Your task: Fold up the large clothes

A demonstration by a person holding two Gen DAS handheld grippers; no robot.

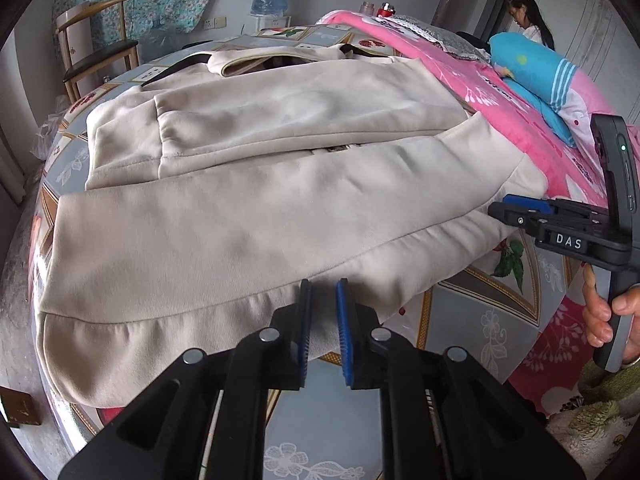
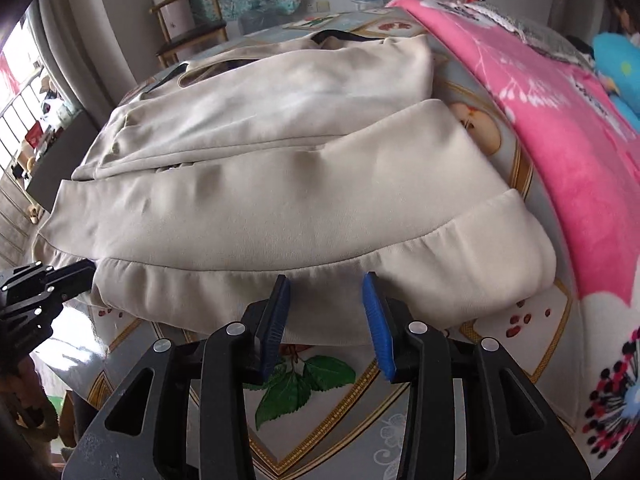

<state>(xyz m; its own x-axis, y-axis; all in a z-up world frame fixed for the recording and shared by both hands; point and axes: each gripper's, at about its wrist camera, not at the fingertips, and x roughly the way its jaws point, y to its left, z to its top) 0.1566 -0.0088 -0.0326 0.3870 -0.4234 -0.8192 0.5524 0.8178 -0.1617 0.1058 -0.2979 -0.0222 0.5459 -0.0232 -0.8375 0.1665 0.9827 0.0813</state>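
- Left gripper [image 1: 325, 308]: jaws nearly closed over the hem; a grip I cannot confirm.
- Right gripper [image 2: 326, 308]: jaws open, empty.
- Cream sweatshirt [image 1: 248, 184] lies flat, sides folded inward.

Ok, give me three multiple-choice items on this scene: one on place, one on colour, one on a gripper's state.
1. Where does the cream garment lie?
A. on the patterned table top
B. on the chair
C. on the floor

2. What colour is the blanket beside it?
A. green
B. pink
C. black

3. How do the right gripper jaws stand?
A. clamped on the hem
B. apart, pinching nothing
C. holding the blanket

Answers: 1 A, printed cloth shows under the garment's edges; 2 B, plainly pink; 3 B, a clear gap separates the blue pads.
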